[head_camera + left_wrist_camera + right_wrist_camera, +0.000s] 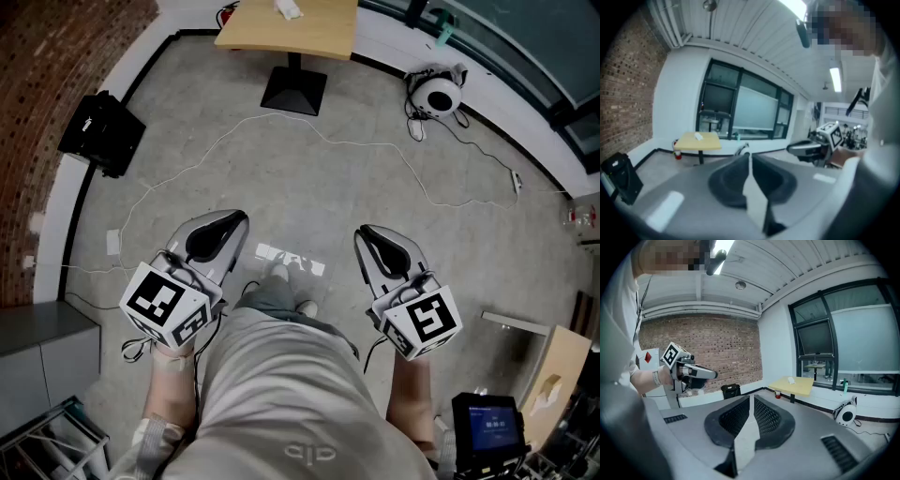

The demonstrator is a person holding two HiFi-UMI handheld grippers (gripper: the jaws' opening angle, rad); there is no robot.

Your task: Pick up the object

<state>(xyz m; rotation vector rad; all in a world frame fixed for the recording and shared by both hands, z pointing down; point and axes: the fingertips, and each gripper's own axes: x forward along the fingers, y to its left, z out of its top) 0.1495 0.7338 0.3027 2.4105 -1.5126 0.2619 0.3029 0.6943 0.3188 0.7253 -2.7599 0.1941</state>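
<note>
Black bin [101, 131] stands by the brick wall [56, 56]; what's inside it can't be seen. Left gripper [236, 217]: jaws closed together, nothing between them. Right gripper [364, 232]: same, closed and empty. Both are held low over the grey floor [309, 187]. A small white object [289, 9] lies on the wooden table [314, 33], far ahead and well apart from both grippers. A white round device [436, 94] sits on the floor to the right of the table.

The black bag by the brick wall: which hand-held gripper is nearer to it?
Left. In the head view the left hand-held gripper is below and to the right of the black bag; the right hand-held gripper is farther right, beyond the left one.
</note>
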